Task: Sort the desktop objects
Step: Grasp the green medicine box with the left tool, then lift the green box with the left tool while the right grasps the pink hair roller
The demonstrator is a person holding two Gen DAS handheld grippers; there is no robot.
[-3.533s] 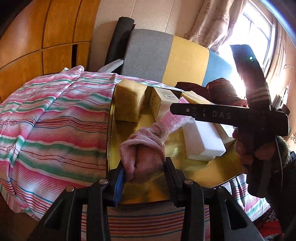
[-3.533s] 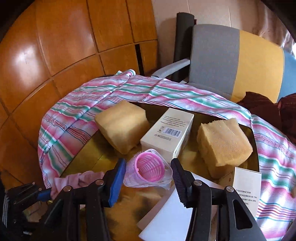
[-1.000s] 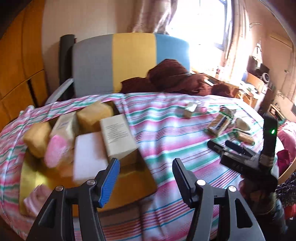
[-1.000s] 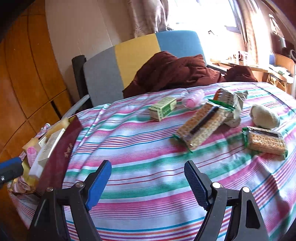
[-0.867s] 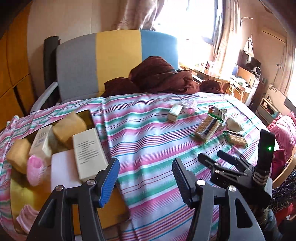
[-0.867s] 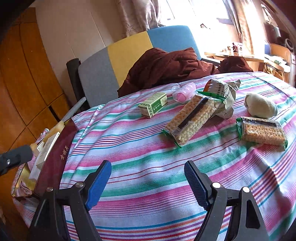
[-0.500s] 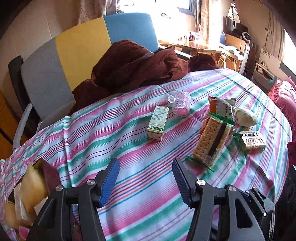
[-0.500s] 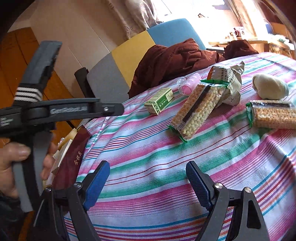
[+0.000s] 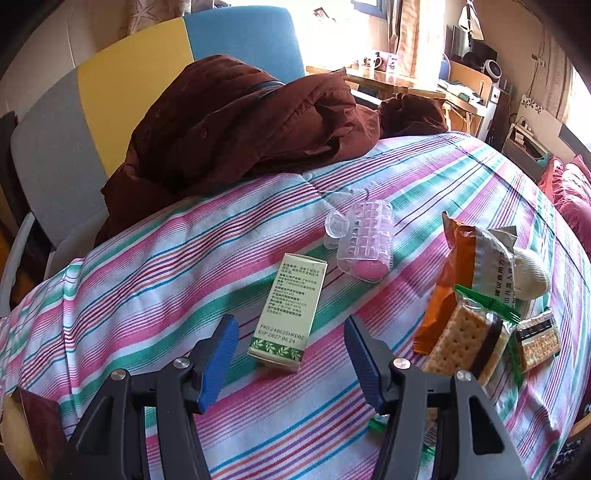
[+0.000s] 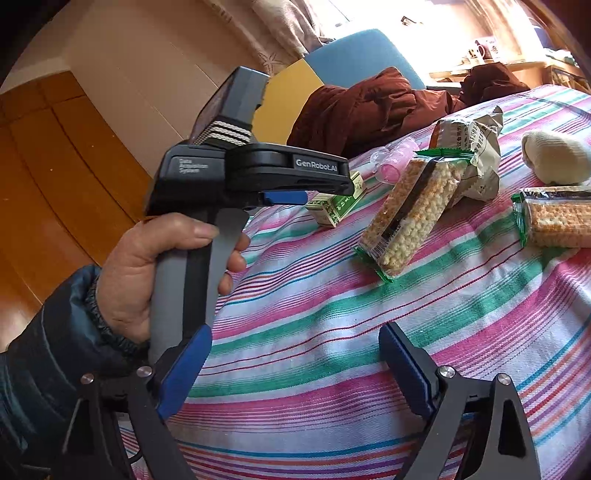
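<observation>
Desktop objects lie scattered on the striped tablecloth (image 9: 155,273): a brown coat (image 9: 236,122) at the far edge, cracker packets (image 9: 465,343), a clear hair roller (image 9: 364,240), and a green-and-white box (image 9: 290,310). The left gripper (image 9: 291,358) hangs spread wide just before the box, holding nothing. The right gripper (image 10: 295,373) is likewise spread and empty over bare cloth.

Sunlit window (image 9: 373,26), tricolour chair (image 9: 122,85), wooden desk (image 9: 402,83), wood-panelled wall (image 10: 48,155).

A lived-in home: a striped tablecloth (image 9: 155,266) covered the table, a brown coat (image 9: 240,118) lay at 12 o'clock, a curtained window (image 9: 413,33) beyond.
</observation>
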